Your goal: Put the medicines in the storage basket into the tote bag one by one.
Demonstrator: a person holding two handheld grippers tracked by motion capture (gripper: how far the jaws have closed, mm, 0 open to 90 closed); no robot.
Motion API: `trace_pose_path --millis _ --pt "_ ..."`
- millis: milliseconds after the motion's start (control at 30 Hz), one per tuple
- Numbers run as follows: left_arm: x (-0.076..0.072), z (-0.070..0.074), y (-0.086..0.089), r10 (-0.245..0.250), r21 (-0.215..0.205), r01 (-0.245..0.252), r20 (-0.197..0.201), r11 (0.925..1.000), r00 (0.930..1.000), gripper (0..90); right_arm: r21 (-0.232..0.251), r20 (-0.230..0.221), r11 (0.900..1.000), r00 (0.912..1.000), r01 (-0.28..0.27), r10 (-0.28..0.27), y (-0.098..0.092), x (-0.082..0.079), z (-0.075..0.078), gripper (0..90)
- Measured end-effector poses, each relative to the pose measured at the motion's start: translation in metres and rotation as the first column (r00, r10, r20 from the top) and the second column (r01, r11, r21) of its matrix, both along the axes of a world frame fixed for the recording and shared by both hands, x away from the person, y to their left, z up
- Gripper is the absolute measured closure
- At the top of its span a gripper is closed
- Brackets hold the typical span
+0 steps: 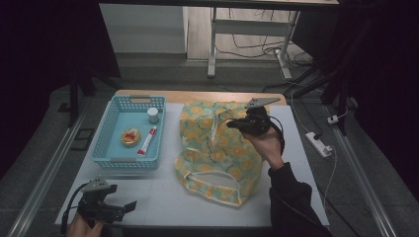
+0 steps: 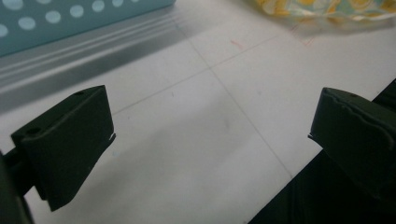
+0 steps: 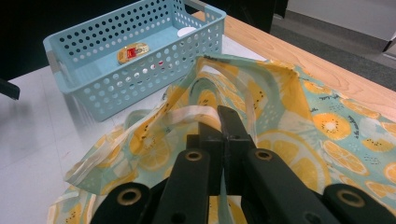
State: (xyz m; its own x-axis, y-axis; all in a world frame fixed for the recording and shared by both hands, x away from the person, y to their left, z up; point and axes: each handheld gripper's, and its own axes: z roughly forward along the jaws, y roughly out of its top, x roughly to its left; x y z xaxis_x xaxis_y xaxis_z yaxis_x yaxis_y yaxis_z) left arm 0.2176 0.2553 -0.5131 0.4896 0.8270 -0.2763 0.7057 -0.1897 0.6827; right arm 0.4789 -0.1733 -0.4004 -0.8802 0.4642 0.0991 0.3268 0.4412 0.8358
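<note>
Fabric bag (image 3: 299, 135) in right gripper (image 3: 223, 122)

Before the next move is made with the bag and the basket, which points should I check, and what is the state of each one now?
1. Right gripper shut on the bag fabric: ok.
2. Bag mouth lifted open: ok, the pinched edge stands raised above the table.
3. Left gripper free: ok, jaws wide apart, nothing between them.
4. Basket near the bag: ok, beside it.
5. Items ready in the basket: ok, tube, round tin and small jar lie inside.
6. Bag inside empty: cannot tell.
</note>
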Motion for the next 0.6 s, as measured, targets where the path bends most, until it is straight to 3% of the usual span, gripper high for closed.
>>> trace_pose_path --millis 167,400,600 --pt "0.003 0.004 0.001 -0.008 -0.03 0.009 0.021 0.9995 0.9997 0.0 -0.001 0.001 1.0 1.0 -0.003 0.003 0.0 0.0 0.0 90.0" --pt "0.009 0.017 -0.001 -0.011 -0.031 0.014 0.093 0.9994 0.9956 0.0 0.001 0.002 1.0 1.0 -0.002 0.002 -0.002 0.002 -0.001 90.0" --pt "0.016 0.026 -0.004 -0.019 -0.021 0.022 0.127 0.9995 0.9917 0.0 0.004 0.0 1.0 1.0 -0.002 0.002 -0.002 0.002 -0.002 90.0"
